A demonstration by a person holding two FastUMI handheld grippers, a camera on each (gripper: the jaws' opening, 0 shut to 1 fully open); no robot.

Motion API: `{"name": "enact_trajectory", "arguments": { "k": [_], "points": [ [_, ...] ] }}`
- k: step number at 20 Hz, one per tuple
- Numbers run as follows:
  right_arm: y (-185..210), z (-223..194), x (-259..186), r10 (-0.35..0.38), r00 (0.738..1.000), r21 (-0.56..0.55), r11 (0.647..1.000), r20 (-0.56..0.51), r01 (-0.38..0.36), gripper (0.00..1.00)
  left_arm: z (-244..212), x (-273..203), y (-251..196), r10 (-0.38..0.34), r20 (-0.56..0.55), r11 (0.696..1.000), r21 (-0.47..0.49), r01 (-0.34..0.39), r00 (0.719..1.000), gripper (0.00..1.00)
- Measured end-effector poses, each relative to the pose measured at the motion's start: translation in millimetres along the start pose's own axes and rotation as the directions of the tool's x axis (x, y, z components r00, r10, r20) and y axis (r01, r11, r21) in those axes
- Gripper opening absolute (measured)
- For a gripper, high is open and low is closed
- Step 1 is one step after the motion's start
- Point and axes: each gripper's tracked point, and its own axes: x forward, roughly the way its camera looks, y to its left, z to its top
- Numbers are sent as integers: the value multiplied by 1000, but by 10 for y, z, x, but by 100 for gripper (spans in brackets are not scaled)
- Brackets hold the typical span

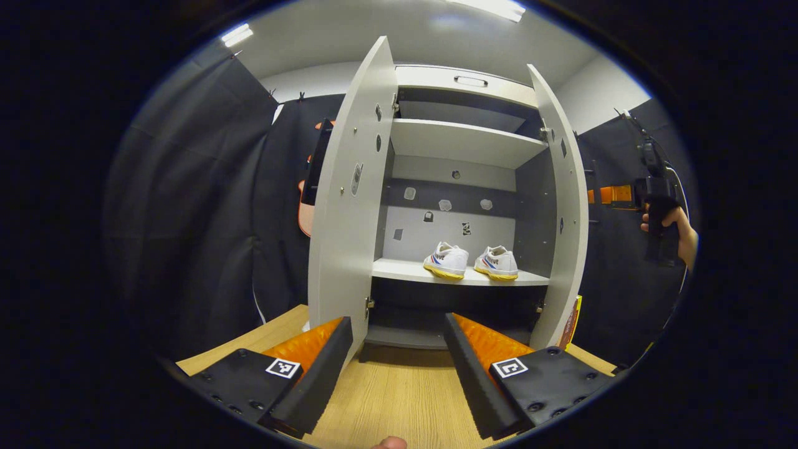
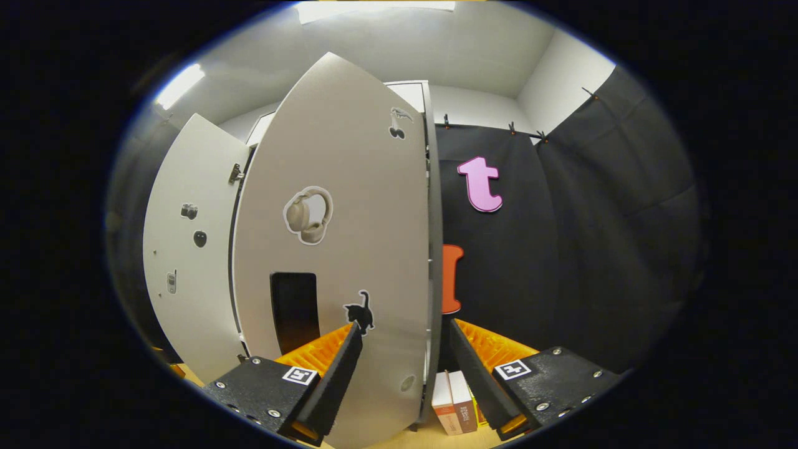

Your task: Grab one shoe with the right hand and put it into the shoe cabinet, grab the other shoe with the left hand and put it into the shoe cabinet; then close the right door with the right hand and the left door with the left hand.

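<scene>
1. Both shoes (image 1: 471,261) sit side by side on a cabinet (image 1: 461,143) shelf, well beyond the left gripper (image 1: 399,349), whose fingers are spread wide and empty.
2. Right gripper (image 2: 405,362) gapes wide too, facing the right door (image 2: 349,249), which stands open in front of it.
3. Left gripper view catches a hand (image 1: 676,234) gripping the other tool far right.
4. Doors are flat grey panels; the floor (image 1: 399,393) is pale wood grain.

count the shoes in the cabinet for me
2: both on the middle shelf of the open cabinet, side by side; left shoe, right shoe. Other shelves look bare.
</scene>
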Motion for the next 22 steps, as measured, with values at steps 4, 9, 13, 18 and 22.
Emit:
{"name": "enact_trajectory", "arguments": {
  "k": [4,9,13,18,22],
  "points": [
    [344,-48,286,62,998,7,998,-2,-62,91,27,-57,146,35,8,999,4,-35,999,96],
    [458,-9,271,72,997,31,997,5,-73,92,11,-116,230,62,2,998,5,-62,998,96],
    [404,59,28,56,998,37,998,23,-57,92,4,-135,152,46,-3,999,-11,-46,999,96],
    [332,2,-483,6,999,19,1000,47,-7,92,29,-118,-44,1,-2,999,-32,-1,1000,96],
    [393,-229,-950,-24,999,2,1000,39,24,92,64,-115,-230,-40,-3,999,-16,40,999,99]
  ]
}}
